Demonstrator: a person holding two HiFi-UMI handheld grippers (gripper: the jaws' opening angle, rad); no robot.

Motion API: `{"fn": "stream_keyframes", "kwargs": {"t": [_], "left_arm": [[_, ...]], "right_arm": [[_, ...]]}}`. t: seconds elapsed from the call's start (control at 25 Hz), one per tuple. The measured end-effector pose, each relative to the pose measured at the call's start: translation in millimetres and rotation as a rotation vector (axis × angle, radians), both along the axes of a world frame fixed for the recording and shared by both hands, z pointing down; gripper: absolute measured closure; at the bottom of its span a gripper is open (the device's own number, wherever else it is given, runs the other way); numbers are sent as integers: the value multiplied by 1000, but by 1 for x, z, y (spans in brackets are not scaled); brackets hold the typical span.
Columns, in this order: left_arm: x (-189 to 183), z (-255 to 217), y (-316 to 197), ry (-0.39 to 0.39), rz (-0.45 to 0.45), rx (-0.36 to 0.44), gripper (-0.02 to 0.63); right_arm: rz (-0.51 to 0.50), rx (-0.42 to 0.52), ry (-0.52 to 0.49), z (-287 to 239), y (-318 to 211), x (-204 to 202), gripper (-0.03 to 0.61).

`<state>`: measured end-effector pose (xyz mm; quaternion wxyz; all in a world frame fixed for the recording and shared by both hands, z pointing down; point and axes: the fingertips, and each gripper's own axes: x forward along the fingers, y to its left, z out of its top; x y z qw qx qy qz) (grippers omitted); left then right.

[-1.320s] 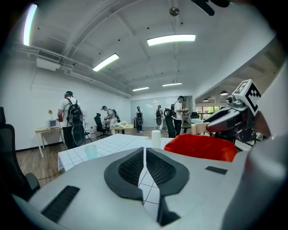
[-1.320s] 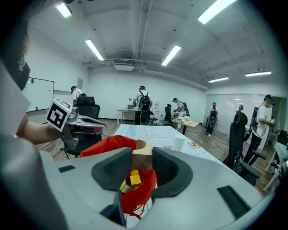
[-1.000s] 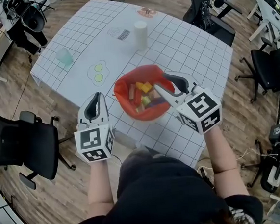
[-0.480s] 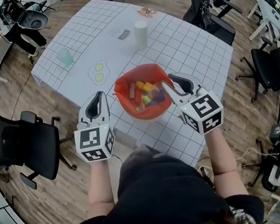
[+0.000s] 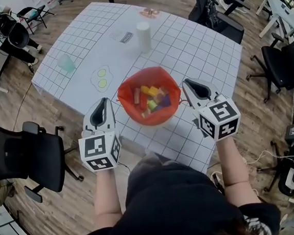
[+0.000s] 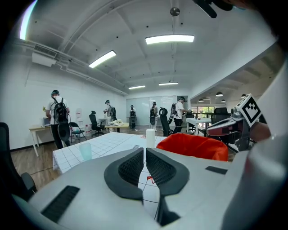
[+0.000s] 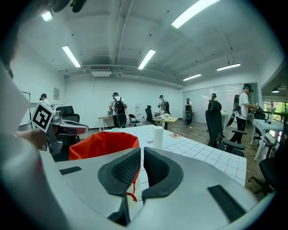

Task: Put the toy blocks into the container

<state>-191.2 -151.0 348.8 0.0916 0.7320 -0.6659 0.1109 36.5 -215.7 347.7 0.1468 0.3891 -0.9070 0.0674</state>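
the blocks [image 5: 152, 97] lie in a mixed heap of yellow, orange, green and purple pieces inside the container [image 5: 126, 105], a red soft-walled tub. the container stands on the bench [image 5: 197, 47] just inside its near edge, about midway along that edge.

the left hand-held gripper [image 5: 103, 101] is at the near edge, just beside the container's left wall and apart from it. its jaws are narrow, the pads almost meeting, with nothing between them. the right hand-held gripper [image 5: 186, 83] is just beside the container's right wall, also apart from it. its jaws are closing and are down to a thin slit, with nothing between them. both point toward the far edge.

in the left gripper view the container [image 6: 191, 146] shows right of the jaws. in the right gripper view it [image 7: 101, 143] shows left of them.

further out:
- a white cup [image 5: 144, 36] stands upright toward the far edge.
- a small card [image 5: 126, 37] lies just left of it.
- a pale green cup [image 5: 66, 63] stands near the left corner.
- a flat mat [image 5: 101, 78] with two green spots lies between that cup and the container.
- a black chair [image 5: 26, 152] stands on the floor off the near-left edge.
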Motion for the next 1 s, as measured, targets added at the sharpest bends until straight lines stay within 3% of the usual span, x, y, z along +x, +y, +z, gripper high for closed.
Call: {"fn": "stream_keyframes", "kwargs": {"t": [0.44, 1.0], "left_arm": [[-3, 10, 4, 9, -9, -20, 575], [-7, 16, 7, 11, -23, -34, 575]], "right_arm": [[96, -53, -3, 21, -3, 22, 561], [140, -90, -21, 36, -6, 30, 563]]}}
